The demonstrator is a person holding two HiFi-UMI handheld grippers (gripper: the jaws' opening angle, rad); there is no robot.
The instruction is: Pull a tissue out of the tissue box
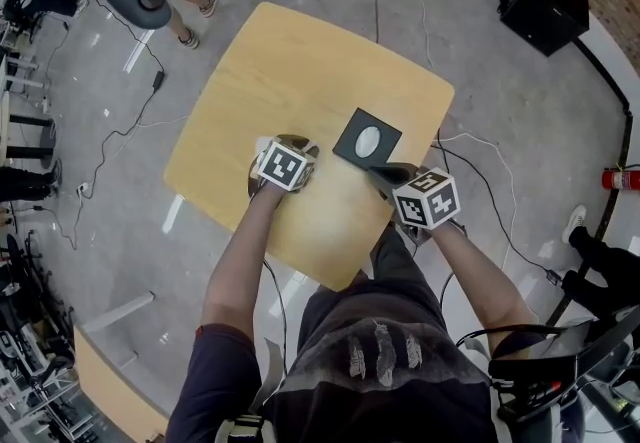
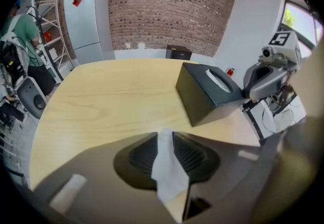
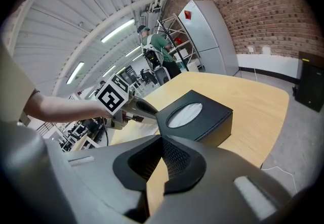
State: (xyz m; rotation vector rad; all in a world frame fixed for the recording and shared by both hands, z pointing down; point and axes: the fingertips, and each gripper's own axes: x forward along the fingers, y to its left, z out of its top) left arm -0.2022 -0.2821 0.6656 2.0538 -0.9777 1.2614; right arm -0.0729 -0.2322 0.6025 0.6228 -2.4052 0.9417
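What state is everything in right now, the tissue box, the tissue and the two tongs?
tissue box, upright on the table, oval slot uncovered, white tissue showing inside.
tissue, fully out of the box, pinched in the left tongs.
left tongs, shut on the tissue.
right tongs, shut, nothing between them, beside the box.

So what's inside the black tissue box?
The tissue box shows white tissue through its oval top opening. How much lies underneath cannot be seen; the black walls cover it.
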